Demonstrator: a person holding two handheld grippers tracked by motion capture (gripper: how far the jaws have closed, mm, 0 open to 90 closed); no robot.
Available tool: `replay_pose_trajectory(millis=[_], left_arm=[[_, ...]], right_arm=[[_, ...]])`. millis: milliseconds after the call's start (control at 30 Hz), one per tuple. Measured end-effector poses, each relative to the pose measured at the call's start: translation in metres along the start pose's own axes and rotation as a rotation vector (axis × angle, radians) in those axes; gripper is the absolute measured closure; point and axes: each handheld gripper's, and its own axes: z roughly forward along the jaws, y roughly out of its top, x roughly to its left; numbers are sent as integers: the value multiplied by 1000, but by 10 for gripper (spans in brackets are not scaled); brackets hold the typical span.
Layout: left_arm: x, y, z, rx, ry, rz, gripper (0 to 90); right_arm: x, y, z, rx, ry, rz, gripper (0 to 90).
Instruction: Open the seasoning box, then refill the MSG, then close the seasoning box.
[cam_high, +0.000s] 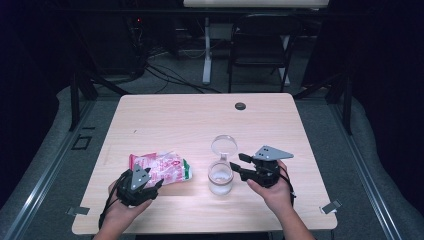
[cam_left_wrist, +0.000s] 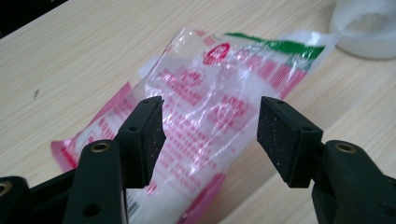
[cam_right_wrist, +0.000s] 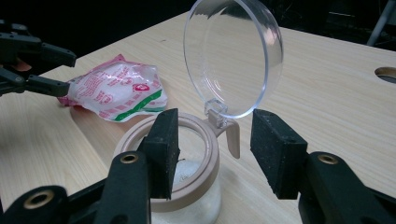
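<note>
Black left gripper (cam_left_wrist: 210, 135) fingers spread over bag (cam_left_wrist: 210, 98); right gripper (cam_right_wrist: 210, 154) fingers spread, seemingly touching jar (cam_right_wrist: 187, 186).

Bag (cam_left_wrist: 205, 126): its near end runs off the bottom edge of the left gripper view; print too blurred to read.
Jar (cam_right_wrist: 187, 186): base cut off at the bottom of the right gripper view; front rim hidden behind the right gripper (cam_right_wrist: 215, 149)'s pad.
Jar in the left gripper view, beyond the bag: clipped by the top right corner.
Forearms: cut off below the table's near edge in the high view.
</note>
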Motion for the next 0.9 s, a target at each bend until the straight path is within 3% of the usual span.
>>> replay_pose_trajectory(millis=[267,400,800,900], left_arm=[[6,-11,-2,-9,-1,-25,378],[5,-15,4,38,20,8,378],[-5,-17,16,84,28,62,360],[-6,-17,19,96,48,68,346]], right_arm=[[-1,0,2,7,2,0,520],[-3,1,0,-3,1,8,518],[-5,0,1,-1,-10,12,514],[-5,0,0,-2,-10,12,514]])
